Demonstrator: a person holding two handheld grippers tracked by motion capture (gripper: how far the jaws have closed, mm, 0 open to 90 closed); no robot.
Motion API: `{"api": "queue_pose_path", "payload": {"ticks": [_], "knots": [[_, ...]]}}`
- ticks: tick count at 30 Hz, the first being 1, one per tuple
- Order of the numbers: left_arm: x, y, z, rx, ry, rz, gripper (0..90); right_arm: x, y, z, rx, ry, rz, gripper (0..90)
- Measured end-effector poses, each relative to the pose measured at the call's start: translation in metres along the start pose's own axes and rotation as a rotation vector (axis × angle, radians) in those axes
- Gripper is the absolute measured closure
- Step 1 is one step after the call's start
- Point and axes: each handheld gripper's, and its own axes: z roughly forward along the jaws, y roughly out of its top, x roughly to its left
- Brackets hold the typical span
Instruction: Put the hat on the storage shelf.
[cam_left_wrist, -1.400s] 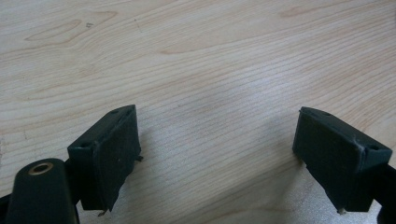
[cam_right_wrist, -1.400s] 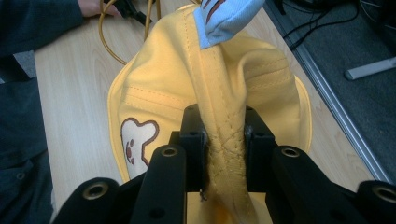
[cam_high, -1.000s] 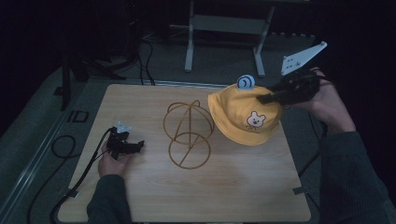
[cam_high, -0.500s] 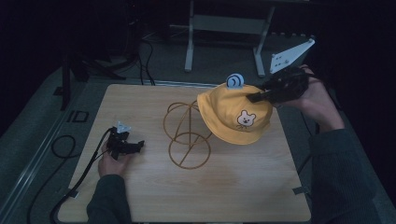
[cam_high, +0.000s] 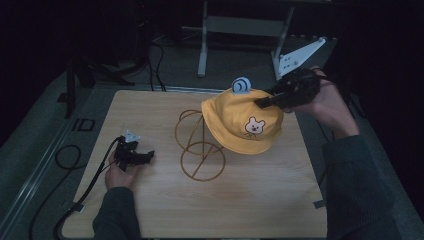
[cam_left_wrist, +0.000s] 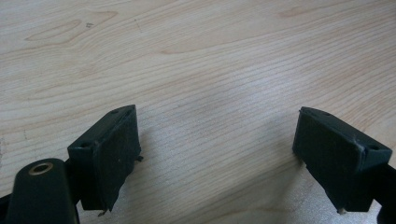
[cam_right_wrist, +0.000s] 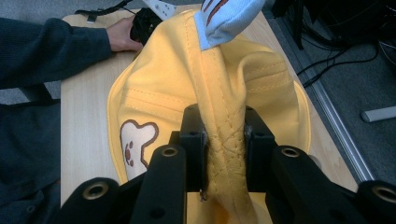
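High view: yellow hat (cam_high: 243, 122) now carried left of where it hung 1 second ago, up off the right side of the table (cam_high: 165, 215) and over toward the wire stand (cam_high: 200, 145). Brim now overlapping the stand's upper right loop, crown not yet seated on it. Right gripper (cam_high: 265, 102) clenched on the top of the crown, beside the pale blue ear (cam_high: 241, 85). Left gripper (cam_high: 142, 156) unmoved, lying on the wood at the left, well apart from stand and hat. Judged from this: a carry toward the stand, roughly midway, with lowering of the crown over the top loop as the likely remainder. Bear face patch (cam_high: 254, 126) on the front of the hat, no letters. Printed mark "ID" (cam_high: 86, 124) legible on the dark surface just off the table's left edge.

Left gripper view: released, both black pads (cam_left_wrist: 114, 149) spread wide with bare wood grain (cam_left_wrist: 210, 70) between them, nothing held. No writing visible.

Right gripper view: pads (cam_right_wrist: 194, 135) pinched tight on a puckered fold of yellow fabric (cam_right_wrist: 219, 140) along a stitched seam, hat hanging below and ahead. Blue ear (cam_right_wrist: 226, 18) with 2 brown stripes at top. Bear patch (cam_right_wrist: 135, 144) at lower left, brown outline on white, no text or brand label readable. Other hand (cam_right_wrist: 122, 35) resting far off on the table.
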Motion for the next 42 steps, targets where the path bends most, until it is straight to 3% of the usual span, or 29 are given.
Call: {"api": "queue_pose_path", "payload": {"ticks": [14,34,42], "knots": [[0.0,0.0,0.0,0.001,-0.003,0.003,14.6,0.0,0.015,0.014,0.013,0.016,-0.02,74.8],[0.0,0.0,0.0,0.001,-0.003,0.004,14.6,0.004,0.044,0.04,0.071,0.038,-0.059,74.8],[0.0,0.0,0.0,0.001,-0.005,0.005,14.6,0.006,0.055,0.042,0.096,0.034,-0.068,74.8]]}}
